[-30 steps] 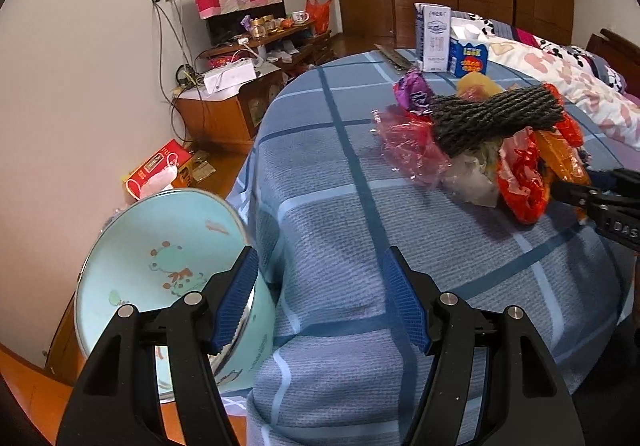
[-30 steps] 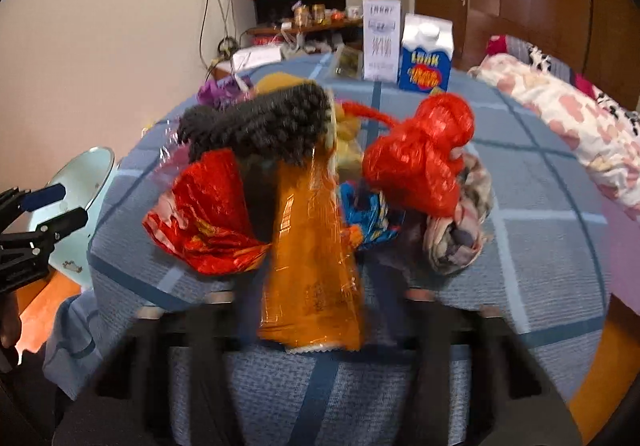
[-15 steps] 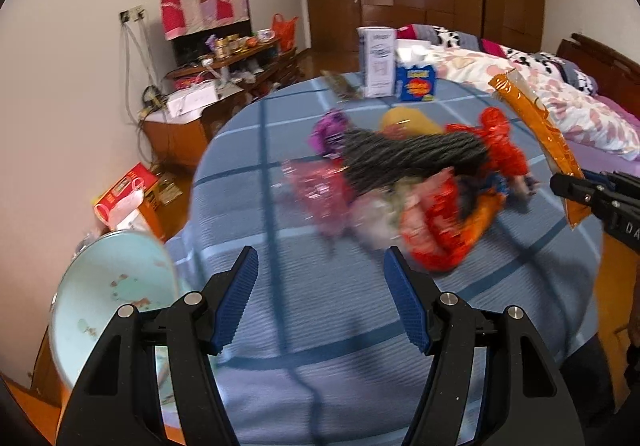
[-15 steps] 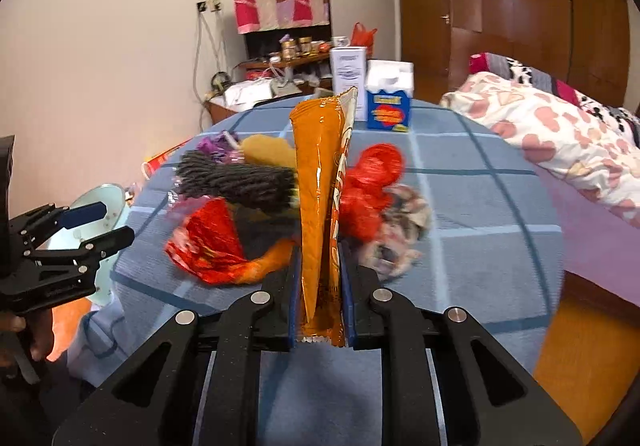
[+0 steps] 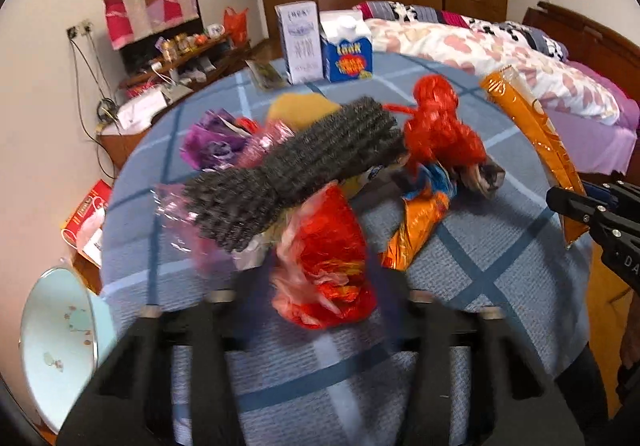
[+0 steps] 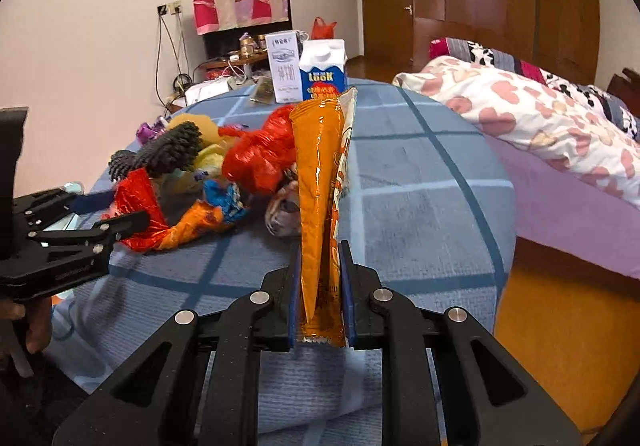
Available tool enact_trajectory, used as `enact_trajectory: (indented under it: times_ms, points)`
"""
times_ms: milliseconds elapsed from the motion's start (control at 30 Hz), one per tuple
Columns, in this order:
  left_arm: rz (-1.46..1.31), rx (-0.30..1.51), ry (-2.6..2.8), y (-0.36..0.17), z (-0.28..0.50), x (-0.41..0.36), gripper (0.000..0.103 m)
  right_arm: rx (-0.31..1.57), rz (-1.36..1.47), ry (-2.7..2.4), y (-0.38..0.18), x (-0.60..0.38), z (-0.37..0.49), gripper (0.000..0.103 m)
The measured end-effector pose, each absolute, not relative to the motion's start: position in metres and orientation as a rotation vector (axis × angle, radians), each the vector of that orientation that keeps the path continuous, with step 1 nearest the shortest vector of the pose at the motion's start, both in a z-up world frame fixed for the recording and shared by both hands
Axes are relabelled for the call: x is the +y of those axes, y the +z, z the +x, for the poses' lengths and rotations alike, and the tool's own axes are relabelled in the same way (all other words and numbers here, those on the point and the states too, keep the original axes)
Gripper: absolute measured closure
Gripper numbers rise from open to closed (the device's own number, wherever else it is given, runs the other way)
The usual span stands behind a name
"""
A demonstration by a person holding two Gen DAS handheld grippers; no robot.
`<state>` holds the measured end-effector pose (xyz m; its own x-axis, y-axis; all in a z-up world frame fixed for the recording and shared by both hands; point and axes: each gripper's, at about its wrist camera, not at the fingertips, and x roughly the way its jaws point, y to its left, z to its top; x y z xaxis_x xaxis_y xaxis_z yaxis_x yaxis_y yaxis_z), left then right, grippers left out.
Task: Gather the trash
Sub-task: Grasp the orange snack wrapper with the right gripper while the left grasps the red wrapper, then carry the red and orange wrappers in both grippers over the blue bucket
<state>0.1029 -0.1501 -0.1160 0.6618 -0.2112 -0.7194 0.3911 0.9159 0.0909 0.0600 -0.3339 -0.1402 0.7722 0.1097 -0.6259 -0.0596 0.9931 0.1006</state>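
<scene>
While right claw (image 6: 320, 286) clamps orange snack wrapper (image 6: 320, 182) upright above table (image 6: 420, 206) near edge, left claw (image 5: 316, 298) gapes around red wrapper (image 5: 328, 246); contact unclear through blur.

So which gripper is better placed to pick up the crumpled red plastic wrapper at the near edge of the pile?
Left. The left gripper is open with the crumpled red plastic wrapper between its fingers. The right gripper is shut on the long orange snack packet, so it is occupied.
</scene>
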Motion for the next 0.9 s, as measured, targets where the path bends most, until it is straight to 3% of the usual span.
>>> enact_trajectory:
  times_ms: [67, 167, 900]
  points:
    - [0.256, 0.773, -0.363, -0.115, 0.102, -0.152, 0.084, 0.687, 0.081, 0.093, -0.143, -0.334, 0.061, 0.085]
    - [0.252, 0.764, -0.377, -0.108, 0.097, -0.15, 0.09, 0.687, 0.083, 0.098, -0.145, -0.334, 0.06, 0.085]
    - [0.228, 0.606, -0.392, -0.036, 0.049, -0.108, 0.091, 0.643, 0.059, 0.149, -0.124, -0.308, 0.056, 0.084]
